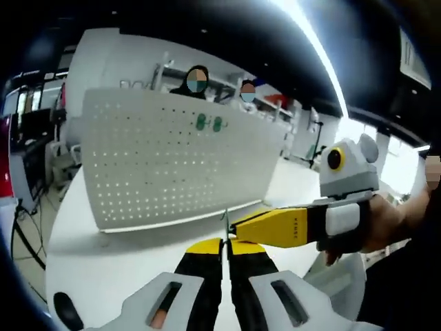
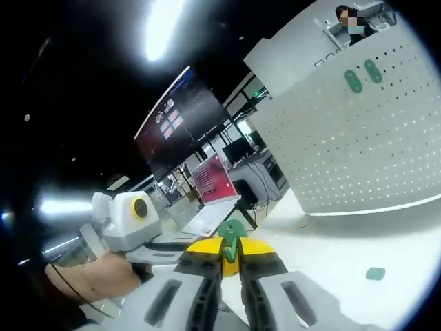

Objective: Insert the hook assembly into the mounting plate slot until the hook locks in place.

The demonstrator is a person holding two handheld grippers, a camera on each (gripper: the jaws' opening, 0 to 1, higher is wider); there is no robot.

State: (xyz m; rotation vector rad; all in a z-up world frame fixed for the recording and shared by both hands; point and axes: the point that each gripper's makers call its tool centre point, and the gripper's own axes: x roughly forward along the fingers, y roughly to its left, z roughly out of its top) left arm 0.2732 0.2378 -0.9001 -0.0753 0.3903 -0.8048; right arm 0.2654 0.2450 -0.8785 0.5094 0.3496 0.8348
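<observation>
A white perforated mounting plate [image 1: 172,162] stands upright on the table, with two green hooks [image 1: 209,124] hung near its top. My left gripper [image 1: 225,247] is shut on a thin metal hook wire [image 1: 225,221] that sticks up between its yellow tips. From the right, my right gripper [image 1: 238,226] meets that wire tip to tip. In the right gripper view, my right gripper [image 2: 231,252] is shut on a small green hook piece [image 2: 231,233]. The plate [image 2: 344,152] fills the right side there, with the two green hooks [image 2: 362,76] high on it.
A loose green piece [image 2: 375,274] lies on the white table [image 2: 344,255] in front of the plate. A person's hand [image 1: 386,224] holds the right gripper and another hand [image 2: 103,276] holds the left one. Monitors [image 2: 182,121] and desks stand behind.
</observation>
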